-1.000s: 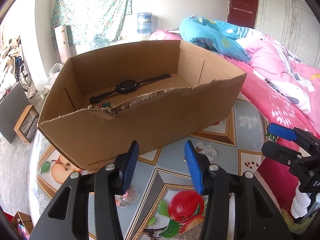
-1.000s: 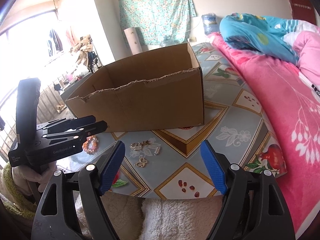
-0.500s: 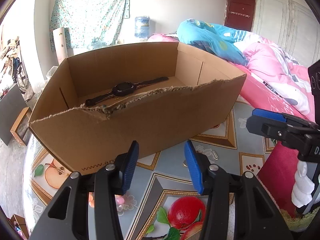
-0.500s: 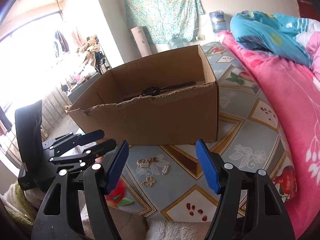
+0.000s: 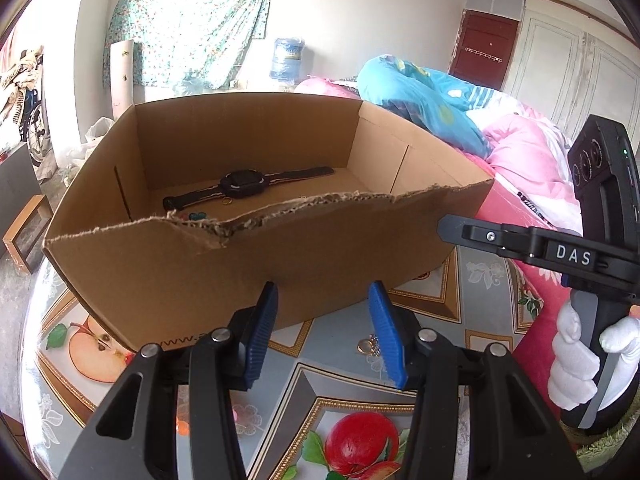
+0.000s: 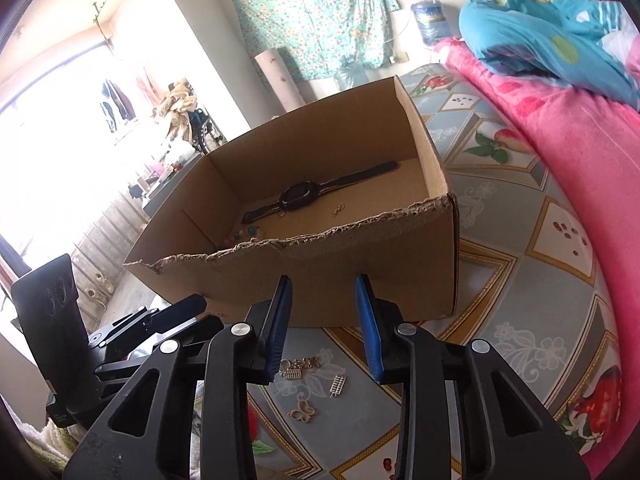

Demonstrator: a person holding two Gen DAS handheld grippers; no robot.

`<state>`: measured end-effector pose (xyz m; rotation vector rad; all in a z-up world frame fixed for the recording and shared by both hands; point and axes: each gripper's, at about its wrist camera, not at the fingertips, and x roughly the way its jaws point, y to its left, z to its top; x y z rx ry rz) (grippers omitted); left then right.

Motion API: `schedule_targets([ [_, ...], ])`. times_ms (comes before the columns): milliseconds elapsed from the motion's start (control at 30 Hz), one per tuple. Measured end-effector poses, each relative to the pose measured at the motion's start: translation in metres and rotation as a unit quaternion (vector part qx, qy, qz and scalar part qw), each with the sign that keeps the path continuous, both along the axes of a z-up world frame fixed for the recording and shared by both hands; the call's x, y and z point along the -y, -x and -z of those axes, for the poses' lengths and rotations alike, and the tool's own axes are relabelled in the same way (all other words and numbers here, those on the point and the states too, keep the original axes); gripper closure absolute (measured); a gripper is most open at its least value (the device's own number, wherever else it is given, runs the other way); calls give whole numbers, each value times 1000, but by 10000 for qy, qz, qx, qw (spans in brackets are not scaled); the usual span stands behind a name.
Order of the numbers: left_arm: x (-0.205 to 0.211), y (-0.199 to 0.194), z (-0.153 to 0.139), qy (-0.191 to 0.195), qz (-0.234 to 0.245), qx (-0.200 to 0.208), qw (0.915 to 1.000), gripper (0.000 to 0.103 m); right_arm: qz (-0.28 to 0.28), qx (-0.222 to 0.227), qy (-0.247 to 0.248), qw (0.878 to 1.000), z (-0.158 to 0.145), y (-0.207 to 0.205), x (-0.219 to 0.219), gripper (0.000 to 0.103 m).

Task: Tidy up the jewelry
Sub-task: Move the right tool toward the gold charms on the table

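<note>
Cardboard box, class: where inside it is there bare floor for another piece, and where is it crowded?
Inside the cardboard box, the floor between the small gold chain and the right wall is bare. The left near corner is crowded with coloured beads, and the black watch spans the back.

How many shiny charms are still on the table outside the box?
3 that I can see: a cluster just ahead of the right gripper's tips, a ladder charm right of it, a butterfly nearest. Grippers may hide more.
</note>
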<state>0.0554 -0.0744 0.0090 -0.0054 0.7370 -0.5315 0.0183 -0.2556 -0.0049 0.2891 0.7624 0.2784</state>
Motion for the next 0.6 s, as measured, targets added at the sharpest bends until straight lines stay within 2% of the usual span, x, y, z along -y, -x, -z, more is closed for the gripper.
schedule_targets([
  [167,1,0,0,56,45,-24,10000,57,5,-1,44,10000,-2,-2,2,73],
  [333,6,19,1,-60,312,-81,9995,57,-18,68,284,9996,-8,20,7,73],
  [400,10,27,7,-28,441,-272,9987,57,-55,-27,404,9992,-3,30,8,73],
  [467,17,36,15,-81,621,-435,9971,57,-86,-217,501,9985,5,38,7,77],
  [600,38,50,24,-267,957,-517,9937,57,-37,-585,399,9975,24,51,7,78],
])
